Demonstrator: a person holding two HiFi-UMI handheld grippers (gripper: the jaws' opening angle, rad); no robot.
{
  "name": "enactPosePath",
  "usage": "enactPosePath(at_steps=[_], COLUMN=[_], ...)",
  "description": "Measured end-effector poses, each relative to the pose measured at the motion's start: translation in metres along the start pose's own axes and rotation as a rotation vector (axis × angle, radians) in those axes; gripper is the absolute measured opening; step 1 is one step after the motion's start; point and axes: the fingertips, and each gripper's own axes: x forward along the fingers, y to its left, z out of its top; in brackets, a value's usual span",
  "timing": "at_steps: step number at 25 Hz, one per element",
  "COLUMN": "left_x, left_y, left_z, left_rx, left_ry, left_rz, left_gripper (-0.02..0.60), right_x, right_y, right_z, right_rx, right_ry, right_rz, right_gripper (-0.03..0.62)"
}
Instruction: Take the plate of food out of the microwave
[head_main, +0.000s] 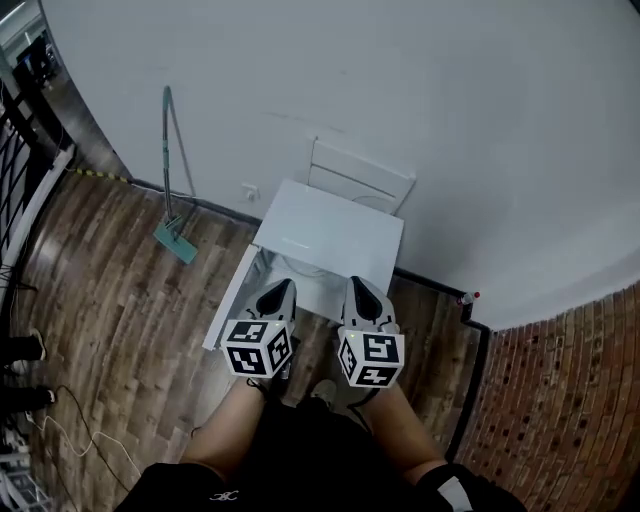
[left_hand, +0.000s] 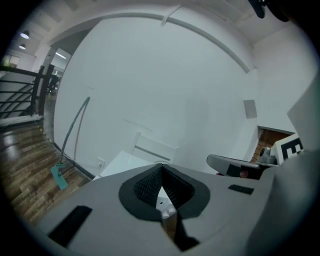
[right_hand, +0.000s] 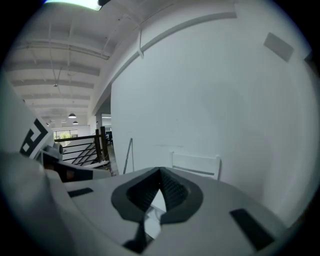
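From above in the head view, a white microwave (head_main: 332, 232) stands on the wood floor against the white wall. Its door (head_main: 228, 305) hangs open to the left. I cannot make out the plate of food in the dim opening. My left gripper (head_main: 283, 292) and right gripper (head_main: 360, 288) hover side by side just in front of that opening, both shut with nothing between their jaws. In the left gripper view the left gripper (left_hand: 161, 167) points over the microwave's top (left_hand: 122, 162). The right gripper (right_hand: 160, 172) faces the wall.
A mop with a teal head (head_main: 175, 240) leans on the wall at the left. A white slatted panel (head_main: 360, 175) stands behind the microwave. Black railing (head_main: 15, 165) and another person's shoes (head_main: 22, 348) are at far left. Brick paving (head_main: 560, 400) lies at the right.
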Motion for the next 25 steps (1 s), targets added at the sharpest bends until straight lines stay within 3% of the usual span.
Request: enactPosePath(at_steps=[10,16,21,25], left_x=[0.035,0.092,0.134,0.174], left_y=[0.08,0.131,0.169,0.182], left_z=[-0.13,-0.192,-0.236,-0.266], left_rx=[-0.217,-0.36,-0.508,-0.615], left_ry=[0.076,0.079,0.06,0.029], left_rz=[0.169,0.158,0.138,0.097], left_gripper=[-0.005,-0.005,0.067,0.177], right_x=[0.05,0.071,0.098,0.111], right_y=[0.024,0.027,0.029,0.018], right_z=[-0.102,-0.168,-0.22,-0.254], right_rx=[-0.068,-0.108,-0.126,-0.135], right_ry=[0.156,0.21,0.23,0.273], right_rz=[0.156,0.209,0.21,0.198], right_gripper=[0.008,0.008,0.008,0.008])
